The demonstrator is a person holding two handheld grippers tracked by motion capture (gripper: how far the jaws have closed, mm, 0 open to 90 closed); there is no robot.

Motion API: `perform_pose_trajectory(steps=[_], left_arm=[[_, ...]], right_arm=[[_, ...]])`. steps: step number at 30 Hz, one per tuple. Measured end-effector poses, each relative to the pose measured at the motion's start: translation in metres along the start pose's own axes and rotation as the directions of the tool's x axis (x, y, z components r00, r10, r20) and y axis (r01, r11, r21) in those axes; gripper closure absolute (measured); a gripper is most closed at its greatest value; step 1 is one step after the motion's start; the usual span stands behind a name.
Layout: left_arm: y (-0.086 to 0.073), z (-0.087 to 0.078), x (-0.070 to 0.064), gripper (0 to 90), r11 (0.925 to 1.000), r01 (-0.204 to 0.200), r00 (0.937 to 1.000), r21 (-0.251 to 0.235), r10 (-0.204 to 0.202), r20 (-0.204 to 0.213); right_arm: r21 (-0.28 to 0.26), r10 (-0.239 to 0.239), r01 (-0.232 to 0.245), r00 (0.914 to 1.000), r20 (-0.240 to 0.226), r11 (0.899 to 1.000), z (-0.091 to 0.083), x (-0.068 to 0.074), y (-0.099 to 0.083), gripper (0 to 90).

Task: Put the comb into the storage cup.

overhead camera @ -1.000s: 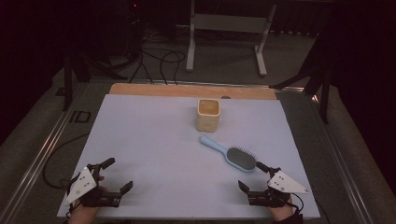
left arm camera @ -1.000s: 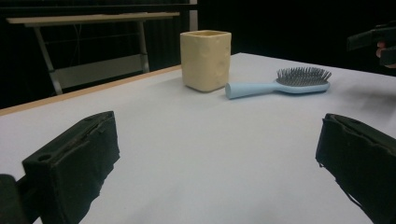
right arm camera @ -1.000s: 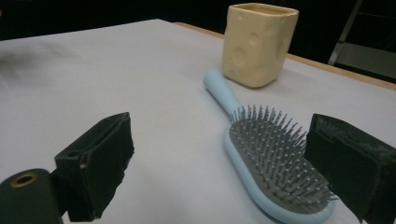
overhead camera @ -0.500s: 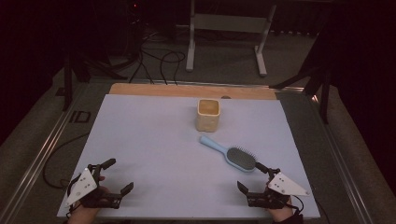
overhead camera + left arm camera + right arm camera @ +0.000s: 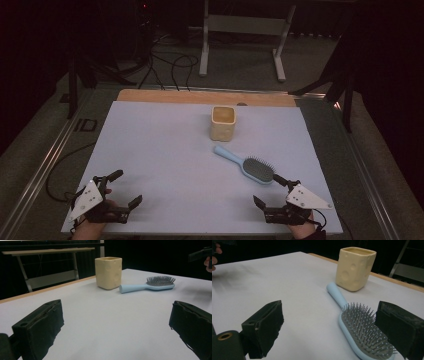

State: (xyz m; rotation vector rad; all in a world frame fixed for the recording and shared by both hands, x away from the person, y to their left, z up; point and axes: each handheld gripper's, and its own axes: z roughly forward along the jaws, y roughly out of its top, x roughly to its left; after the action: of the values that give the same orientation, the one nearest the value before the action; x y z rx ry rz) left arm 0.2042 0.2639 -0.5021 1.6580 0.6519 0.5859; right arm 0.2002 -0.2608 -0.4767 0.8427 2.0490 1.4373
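While both hands rest at the near edge of the desk [image 5: 165,150], neither holds anything. The left gripper [image 5: 119,190] sits at the near left corner of the pale sheet with its jaws spread wide, and its own view looks between those two black pads across bare surface toward the middle of the desk. The right gripper [image 5: 275,192] sits at the near right corner, jaws just as wide apart, with a grey three-cornered plate on top.

A pale yellow cup [image 5: 223,123], squarish and dimpled like a block of cheese, stands upright toward the far middle of the desk. A light blue hairbrush [image 5: 246,164] lies just in front of it and to the right, bristles up, its handle pointing back toward the cup and stopping close beside it; whether the two touch I cannot tell. The brush head lies nearest the right gripper, and in the right gripper view the bristles [image 5: 364,331] sit just inside the right-hand jaw, with the cup [image 5: 355,268] beyond the handle tip.

Behind the desk, cables trail over the dark floor [image 5: 170,65] near a white metal stand [image 5: 245,30].
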Motion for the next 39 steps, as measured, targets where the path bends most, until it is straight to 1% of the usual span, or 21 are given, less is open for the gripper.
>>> perform_pose_trajectory(steps=[2, 8, 9, 11, 12, 14, 15, 17, 18, 19, 24, 26, 27, 29, 31, 32, 33, 34, 35, 38, 39], left_arm=[[0.0, 0.0, 0.0, 0.0, 1.0, 0.001, 1.0, 0.0, -0.001, 0.001], [0.0, 0.0, 0.001, 0.0, 1.0, 0.007, 1.0, -0.003, -0.007, 0.0], [0.0, 0.0, 0.001, 0.0, 1.0, 0.008, 1.0, -0.003, -0.008, 0.0], [0.0, 0.0, 0.001, 0.0, 1.0, 0.007, 1.0, -0.002, -0.007, 0.0], [0.0, -0.001, 0.001, 0.0, 1.0, 0.006, 1.0, -0.004, -0.006, 0.0], [0.0, -0.001, 0.001, 0.0, 1.0, 0.007, 1.0, -0.004, -0.007, 0.001], [0.0, 0.0, 0.001, 0.0, 1.0, 0.008, 1.0, -0.005, -0.008, 0.003], [0.0, -0.001, 0.0, 0.0, 1.0, 0.007, 1.0, -0.004, -0.007, 0.004], [0.0, -0.001, 0.0, 0.0, 1.0, 0.008, 1.0, -0.005, -0.008, 0.005], [0.0, 0.0, 0.001, 0.0, 1.0, 0.008, 1.0, -0.005, -0.008, 0.004], [0.0, 0.0, 0.001, 0.0, 0.9999, 0.01, 0.9999, -0.006, -0.01, 0.009], [0.0, -0.001, 0.001, 0.0, 0.9999, 0.009, 0.9999, -0.005, -0.009, 0.005], [0.0, -0.001, 0.0, 0.0, 1.0, 0.004, 1.0, -0.003, -0.004, -0.005], [0.0, -0.001, 0.001, 0.0, 1.0, 0.005, 1.0, -0.005, -0.005, -0.005], [0.0, -0.001, 0.001, 0.0, 1.0, 0.006, 1.0, -0.003, -0.006, -0.003], [0.0, -0.001, 0.0, 0.0, 1.0, 0.007, 1.0, -0.003, -0.007, -0.002], [0.0, -0.001, 0.0, 0.0, 1.0, 0.006, 1.0, -0.004, -0.006, -0.002], [0.0, -0.001, 0.001, 0.0, 1.0, 0.007, 1.0, -0.004, -0.007, -0.001], [0.0, 0.0, 0.0, 0.0, 1.0, 0.004, 1.0, -0.003, -0.004, -0.007], [0.0, 0.0, 0.001, 0.0, 1.0, 0.007, 1.0, -0.002, -0.007, -0.004], [0.0, 0.0, 0.001, 0.0, 1.0, 0.008, 1.0, -0.001, -0.008, -0.004]], right_arm=[[-0.004, -0.013, 0.013, 0.9999, 0.01, 1.0, -0.002, 0.001, 0.004, 8.0], [0.002, -0.012, 0.012, 0.9999, 0.003, 1.0, -0.003, -0.001, 0.014, 8.4], [0.002, -0.027, 0.027, 0.9996, -0.001, 1.0, -0.003, -0.002, 0.019, 8.4], [-0.002, -0.023, 0.023, 0.9997, -0.003, 1.0, -0.003, -0.002, 0.022, 8.4], [-0.002, -0.039, 0.039, 0.9992, -0.005, 0.999, -0.002, -0.003, 0.026, 8.4], [0.001, -0.05, 0.05, 0.9988, -0.004, 0.999, -0.001, -0.004, 0.029, 8.4], [-0.003, -0.05, 0.05, 0.9987, -0.011, 0.999, 0.001, -0.004, 0.034, 8.4], [-0.004, -0.058, 0.058, 0.9983, -0.01, 0.998, 0.002, -0.005, 0.037, 8.4], [-0.007, -0.062, 0.062, 0.998, -0.013, 0.998, 0.004, -0.007, 0.043, 8.5], [-0.007, -0.062, 0.062, 0.998, -0.013, 0.998, 0.004, -0.007, 0.043, 8.5], [-0.015, -0.077, 0.077, 0.9969, -0.018, 0.997, 0.015, -0.012, 0.059, 9.2], [-0.016, -0.08, 0.08, 0.9966, -0.017, 0.997, 0.018, -0.013, 0.061, 9.3], [-0.014, -0.089, 0.089, 0.9958, -0.022, 0.996, 0.023, -0.015, 0.064, 11.2], [-0.016, -0.083, 0.083, 0.9962, -0.026, 0.996, 0.026, -0.016, 0.066, 11.2], [-0.005, -0.083, 0.083, 0.9959, -0.035, 0.997, 0.035, -0.018, 0.069, 11.2], [-0.005, -0.083, 0.083, 0.9959, -0.035, 0.997, 0.035, -0.018, 0.069, 11.2], [-0.007, -0.09, 0.09, 0.9953, -0.034, 0.996, 0.04, -0.018, 0.071, 12.5], [-0.007, -0.09, 0.09, 0.9953, -0.034, 0.996, 0.04, -0.018, 0.071, 12.5], [-0.008, -0.103, 0.103, 0.9943, -0.027, 0.995, 0.045, -0.017, 0.073, 12.9], [-0.004, -0.11, 0.11, 0.9934, -0.03, 0.994, 0.053, -0.018, 0.077, 13.7], [-0.003, -0.103, 0.103, 0.994, -0.037, 0.995, 0.056, -0.017, 0.078, 13.7]])
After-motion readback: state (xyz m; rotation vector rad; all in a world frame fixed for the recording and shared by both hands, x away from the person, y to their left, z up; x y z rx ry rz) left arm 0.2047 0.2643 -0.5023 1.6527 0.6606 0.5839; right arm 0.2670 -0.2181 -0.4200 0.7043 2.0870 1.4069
